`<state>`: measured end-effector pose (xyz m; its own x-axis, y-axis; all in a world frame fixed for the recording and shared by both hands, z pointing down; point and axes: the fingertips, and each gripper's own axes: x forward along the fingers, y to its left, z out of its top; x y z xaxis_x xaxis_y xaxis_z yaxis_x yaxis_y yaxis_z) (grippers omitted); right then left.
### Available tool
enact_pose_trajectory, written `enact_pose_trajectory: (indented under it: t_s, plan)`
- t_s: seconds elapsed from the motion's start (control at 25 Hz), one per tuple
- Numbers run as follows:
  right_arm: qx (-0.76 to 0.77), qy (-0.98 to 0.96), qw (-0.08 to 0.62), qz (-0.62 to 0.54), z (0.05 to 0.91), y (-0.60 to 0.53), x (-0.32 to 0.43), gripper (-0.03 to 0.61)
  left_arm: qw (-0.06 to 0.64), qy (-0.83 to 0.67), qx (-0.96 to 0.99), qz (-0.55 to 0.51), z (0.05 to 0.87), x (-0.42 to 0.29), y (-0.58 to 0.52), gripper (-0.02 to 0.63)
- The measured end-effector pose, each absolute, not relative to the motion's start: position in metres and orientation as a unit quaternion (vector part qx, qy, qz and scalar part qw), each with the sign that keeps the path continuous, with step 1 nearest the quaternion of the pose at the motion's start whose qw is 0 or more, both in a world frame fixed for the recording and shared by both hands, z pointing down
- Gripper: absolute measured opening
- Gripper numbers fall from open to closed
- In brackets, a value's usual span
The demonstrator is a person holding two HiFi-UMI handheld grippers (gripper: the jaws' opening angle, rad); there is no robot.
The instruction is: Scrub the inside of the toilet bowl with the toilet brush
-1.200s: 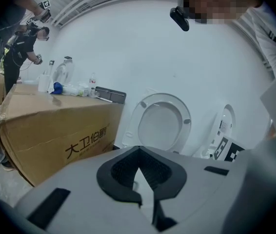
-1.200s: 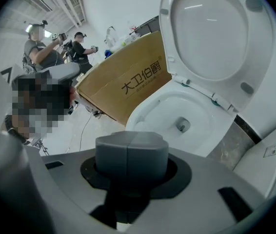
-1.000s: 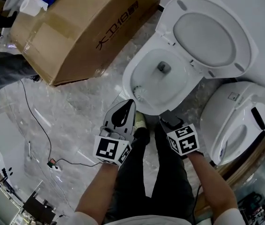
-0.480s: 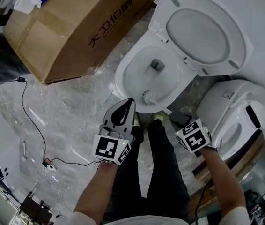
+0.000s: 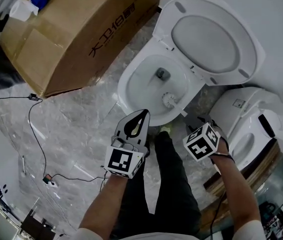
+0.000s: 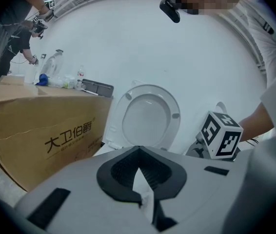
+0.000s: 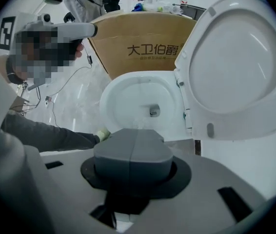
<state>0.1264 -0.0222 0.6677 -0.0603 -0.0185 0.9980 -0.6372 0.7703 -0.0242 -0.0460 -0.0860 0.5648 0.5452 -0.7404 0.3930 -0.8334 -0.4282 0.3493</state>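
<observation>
The white toilet bowl [image 5: 141, 79] stands open with its lid [image 5: 214, 39] tipped back. In the head view the toilet brush [image 5: 170, 100] has its round white head inside the bowl, against the near right wall. Its handle runs back to my right gripper [image 5: 191, 120], which is shut on it. The right gripper view shows that gripper [image 7: 134, 135] with its grey jaws pressed together over the bowl [image 7: 128, 99]; the handle is hidden below them. My left gripper [image 5: 142, 114] hangs just short of the bowl's front rim, shut and holding nothing, and it [image 6: 139, 150] faces the lid [image 6: 147, 118].
A big cardboard box [image 5: 81, 29] lies left of the toilet with bottles [image 5: 24, 6] on it. A second toilet [image 5: 246, 126] stands close at the right. A thin cable [image 5: 34, 134] trails over the marble floor. The person's legs [image 5: 169, 184] are under both grippers.
The brush head has swept from the bowl's near left wall to its near right wall. My right gripper moved right with it. The left gripper has hardly moved.
</observation>
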Motion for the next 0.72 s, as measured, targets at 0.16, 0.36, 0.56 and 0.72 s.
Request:
enact_pose_trajectory:
  t_s: [0.16, 0.36, 0.56, 0.72]
  plan:
    - [0.244, -0.672, 0.668, 0.206, 0.669, -0.041, 0.132, 0.156, 0.259, -0.465, 0.842, 0.086, 0.569, -0.042, -0.09, 0.006]
    - [0.246, -0.657, 0.691, 0.175, 0.672, -0.062, 0.136, 0.156, 0.271, -0.46, 0.841, 0.087, 0.58, -0.037, -0.097, 0.006]
    - [0.264, -0.649, 0.701, 0.138, 0.674, -0.08, 0.138, 0.156, 0.272, -0.458, 0.842, 0.087, 0.594, -0.033, -0.107, 0.006]
    - [0.287, -0.651, 0.693, 0.114, 0.68, -0.09, 0.137, 0.156, 0.278, -0.457, 0.841, 0.085, 0.604, -0.03, -0.116, 0.006]
